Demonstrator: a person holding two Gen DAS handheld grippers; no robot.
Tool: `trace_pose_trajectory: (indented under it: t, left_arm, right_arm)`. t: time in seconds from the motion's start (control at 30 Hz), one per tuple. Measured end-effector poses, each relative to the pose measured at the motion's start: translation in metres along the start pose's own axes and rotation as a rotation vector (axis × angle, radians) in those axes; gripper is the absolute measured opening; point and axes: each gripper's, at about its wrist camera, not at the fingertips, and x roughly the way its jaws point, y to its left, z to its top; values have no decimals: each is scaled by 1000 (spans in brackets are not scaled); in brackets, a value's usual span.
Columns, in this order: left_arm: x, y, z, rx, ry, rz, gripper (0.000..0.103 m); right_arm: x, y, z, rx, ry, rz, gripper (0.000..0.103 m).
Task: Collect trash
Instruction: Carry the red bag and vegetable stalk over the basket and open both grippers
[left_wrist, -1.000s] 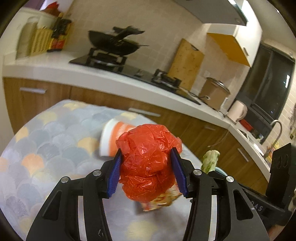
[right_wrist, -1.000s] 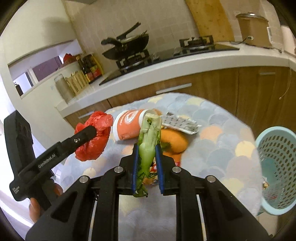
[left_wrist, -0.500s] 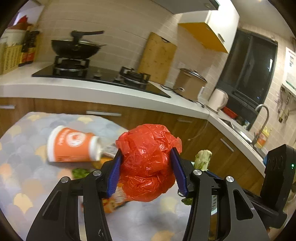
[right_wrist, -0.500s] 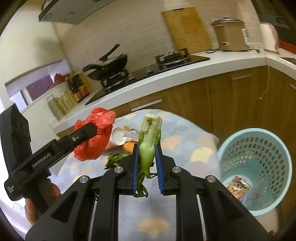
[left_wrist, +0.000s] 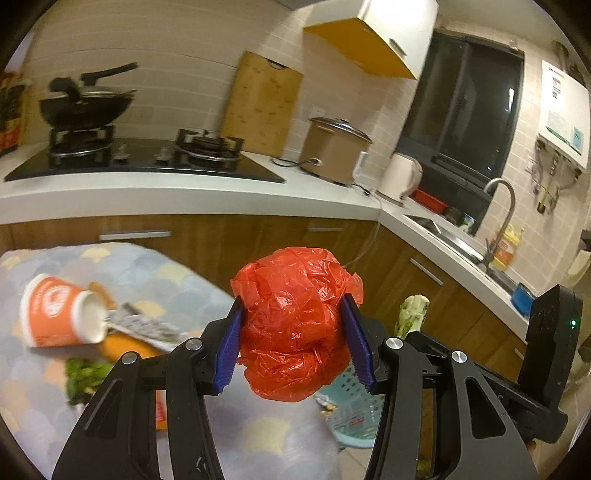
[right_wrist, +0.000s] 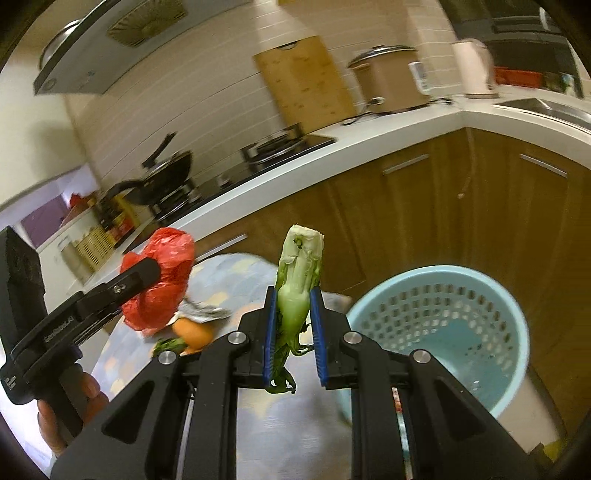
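I am holding a crumpled red plastic bag (left_wrist: 295, 328) in my left gripper (left_wrist: 297, 347), the blue pads pressing into its sides at a middling width. The bag is balled up, glossy and creased all over, with a loose flap sticking out at its upper right. It is hanging in the air above the edge of the table (left_wrist: 258, 439), clear of the cloth with its pale scale pattern.

My right gripper (right_wrist: 293, 339) is pinching a vegetable stalk (right_wrist: 299, 288) between narrow jaws. The stalk is standing upright, pale and cut flat at the top, green lower down, with a few dark wilted leaf ends trailing below the pads. In the left wrist view its pale tip (left_wrist: 412, 314) is showing just to the right of the bag.

A light blue perforated basket (right_wrist: 436, 325) is sitting on the floor to the right of the table, in front of the wooden cabinets, and I am seeing specks of debris on its bottom. In the left view it (left_wrist: 351, 406) is showing under the bag.

Other litter is lying on the table: an orange paper cup (left_wrist: 61, 317) on its side, a silvery blister pack (left_wrist: 144, 326) touching its mouth, an orange piece (left_wrist: 122, 347) under that pack, and green leaves (left_wrist: 86, 374) nearer to me.

A person's hand (right_wrist: 70, 410) is gripping the left gripper's handle.
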Motion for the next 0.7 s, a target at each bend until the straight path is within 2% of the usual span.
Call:
trace_pose_trajectory:
  t: [0.2,0.33,0.57,0.7]
  left_arm:
    - [40,-30,-3,27,44,-47,49]
    - [77,-46,-12,41,107,-73,49]
    - [137,-61,-46,61,261,-92,49]
    - [147,-64,-53,87,284,-89,51]
  right_arm:
    - [-8,-63,9,86,-19,-102,15]
    - [-2,-97,8,152,2,-157,15]
    - [29,-124,-15,207,103,-218,15]
    - [40,-125,-20,203,138,-225,16]
